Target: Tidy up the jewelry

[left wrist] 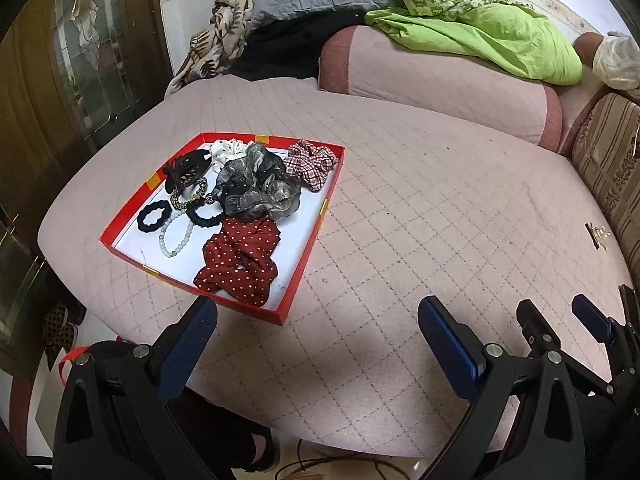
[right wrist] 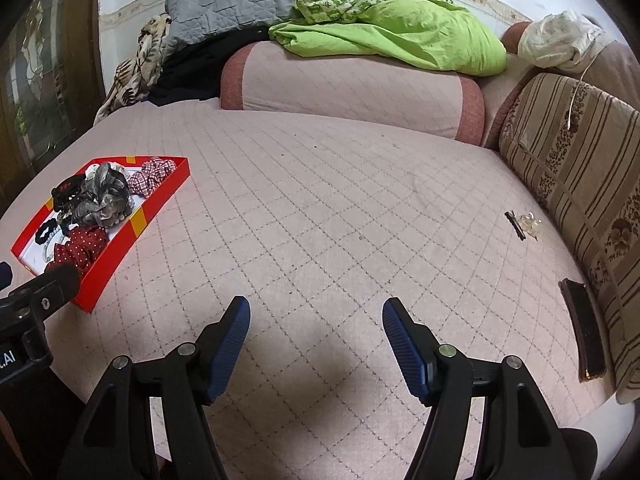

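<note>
Both grippers fill the near edge of their views: the left gripper and the right gripper each have the jaws wide apart with nothing between them, above the pink quilted bed cover.

Behind this wide soft surface lie a pink bolster pillow, a bright green crumpled blanket and a grey quilted pillow, with a striped brown cushion at the right side.

Next in size is the shallow red cardboard tray near the left gripper. It holds the dark red dotted scrunchie, a grey sheer scrunchie, a checked scrunchie, a black claw clip and a pale bead bracelet. The fabric pieces look light and soft, easy to pinch at any fold; the beads are probably slippery.

Smallest, a thin black hair clip lies just beside a small clear hair clip far right near the cushion, well apart from the tray. It is rigid and flat, so I would grip it across the narrow middle.
</note>
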A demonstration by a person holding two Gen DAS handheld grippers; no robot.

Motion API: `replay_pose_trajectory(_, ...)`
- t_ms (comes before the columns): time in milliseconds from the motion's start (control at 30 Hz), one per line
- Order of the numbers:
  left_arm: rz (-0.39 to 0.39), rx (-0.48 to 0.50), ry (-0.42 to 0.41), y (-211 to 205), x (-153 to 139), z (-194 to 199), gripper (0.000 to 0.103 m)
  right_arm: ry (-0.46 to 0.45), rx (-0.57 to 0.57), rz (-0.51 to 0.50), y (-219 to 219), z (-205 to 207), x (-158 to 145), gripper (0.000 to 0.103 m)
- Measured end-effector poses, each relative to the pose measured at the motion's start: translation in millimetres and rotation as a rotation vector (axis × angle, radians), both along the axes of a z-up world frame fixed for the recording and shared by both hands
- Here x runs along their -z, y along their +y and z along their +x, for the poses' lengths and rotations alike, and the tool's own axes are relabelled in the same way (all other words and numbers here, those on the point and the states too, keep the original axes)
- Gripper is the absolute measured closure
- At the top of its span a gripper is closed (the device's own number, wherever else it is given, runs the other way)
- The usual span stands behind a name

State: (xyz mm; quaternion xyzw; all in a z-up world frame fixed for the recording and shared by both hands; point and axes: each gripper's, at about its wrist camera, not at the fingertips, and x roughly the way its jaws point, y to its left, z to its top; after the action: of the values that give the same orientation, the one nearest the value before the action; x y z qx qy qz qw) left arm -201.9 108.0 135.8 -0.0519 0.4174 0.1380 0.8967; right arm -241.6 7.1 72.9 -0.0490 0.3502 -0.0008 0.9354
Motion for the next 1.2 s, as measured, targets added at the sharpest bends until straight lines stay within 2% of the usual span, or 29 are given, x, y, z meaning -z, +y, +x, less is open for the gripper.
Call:
replay_pose_trajectory(700,-0.022,0.026,0.054,-8,12,4,0.003,-0.002,0.010,0.016,-10,1,3,0.028)
replay_pose_trajectory(1200,-0.064,0.024,0.052,0,15,4,0.003,-0.009,-0.006,-0.015,0,-3,5,0.028)
